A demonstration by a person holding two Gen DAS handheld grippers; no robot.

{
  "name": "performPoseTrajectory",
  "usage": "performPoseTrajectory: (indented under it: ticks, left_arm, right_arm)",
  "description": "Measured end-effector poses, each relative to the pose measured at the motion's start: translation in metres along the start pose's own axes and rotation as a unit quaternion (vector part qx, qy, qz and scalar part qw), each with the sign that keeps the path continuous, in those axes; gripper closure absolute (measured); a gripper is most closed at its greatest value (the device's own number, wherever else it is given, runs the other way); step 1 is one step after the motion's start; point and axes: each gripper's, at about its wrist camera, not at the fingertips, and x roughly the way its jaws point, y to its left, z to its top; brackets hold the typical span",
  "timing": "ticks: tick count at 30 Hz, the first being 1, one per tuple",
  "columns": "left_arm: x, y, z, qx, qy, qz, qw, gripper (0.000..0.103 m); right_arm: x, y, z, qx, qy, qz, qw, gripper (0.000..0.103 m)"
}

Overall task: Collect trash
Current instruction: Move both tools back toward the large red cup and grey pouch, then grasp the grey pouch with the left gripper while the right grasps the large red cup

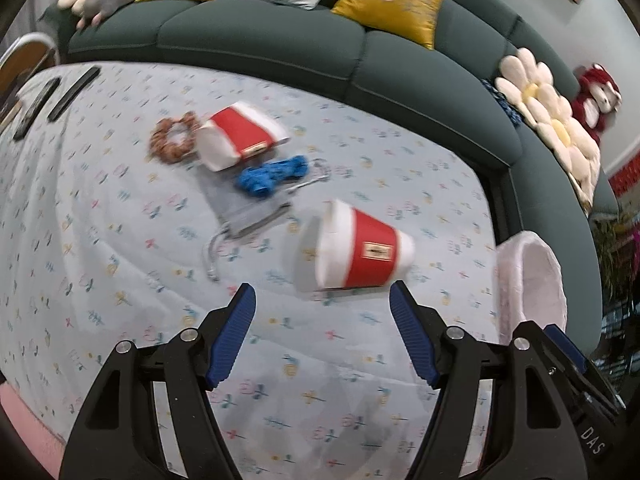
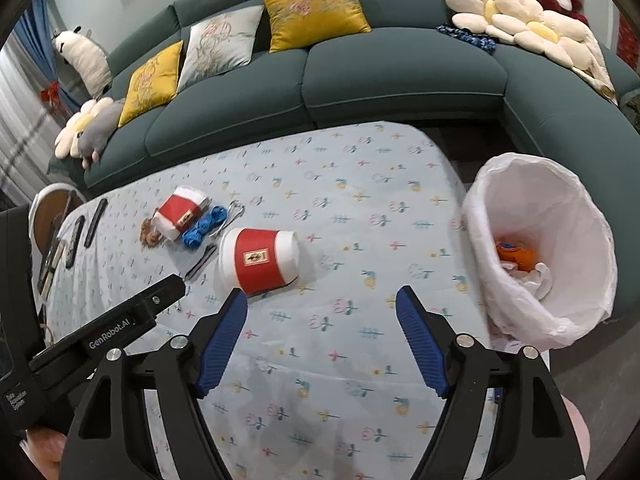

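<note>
Two red-and-white paper cups (image 1: 352,250) (image 1: 238,134) lie tipped over on the table (image 1: 120,240), nearer one just past both spread, empty fingers (image 1: 244,312) (image 2: 408,312).

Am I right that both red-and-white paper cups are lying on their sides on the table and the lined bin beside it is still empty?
Not quite: the bin is not empty. The right wrist view shows something orange and white crumpled pieces inside. Both cups, near and far, do lie on their sides on the table.

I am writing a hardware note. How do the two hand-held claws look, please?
Both claws, left and right, have black angular arms with silver rivets and blue ribbed pads. White "GenRobot.AI" lettering marks the left claw's black body in the right wrist view; "DAS" appears in the left view.
</note>
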Motion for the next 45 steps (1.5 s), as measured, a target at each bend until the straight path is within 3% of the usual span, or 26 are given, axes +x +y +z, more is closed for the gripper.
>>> performPoseTrajectory:
  ticks: [12, 27, 32, 34, 36, 38, 45]
  left_arm:
    - [0.028, 0.069, 0.011, -0.057, 0.023, 0.007, 0.9981, 0.037]
    - [0.090, 0.089, 0.056, -0.081, 0.066, -0.014, 0.9944, 0.038]
    - [0.107, 0.084, 0.057, -0.076, 0.081, -0.015, 0.9937, 0.053]
    - [0.109, 0.080, 0.056, -0.065, 0.079, -0.012, 0.9947, 0.063]
    - [0.111, 0.077, 0.055, -0.054, 0.079, -0.008, 0.9954, 0.083]
    - [0.112, 0.076, 0.054, -0.052, 0.081, -0.008, 0.9953, 0.092]
    - [0.106, 0.072, 0.046, -0.043, 0.080, -0.010, 0.9958, 0.098]
  right_arm:
    - [0.058, 0.046, 0.000, -0.019, 0.047, 0.003, 0.999, 0.024]
    - [0.138, 0.077, 0.023, -0.011, 0.087, -0.032, 0.996, 0.021]
    - [0.152, 0.076, 0.030, -0.003, 0.087, -0.032, 0.996, 0.017]
    - [0.156, 0.073, 0.032, 0.004, 0.087, -0.030, 0.996, 0.016]
    - [0.158, 0.070, 0.034, 0.011, 0.089, -0.028, 0.996, 0.015]
    - [0.159, 0.069, 0.033, 0.016, 0.091, -0.021, 0.996, 0.015]
    - [0.154, 0.069, 0.030, 0.018, 0.096, 0.001, 0.995, 0.023]
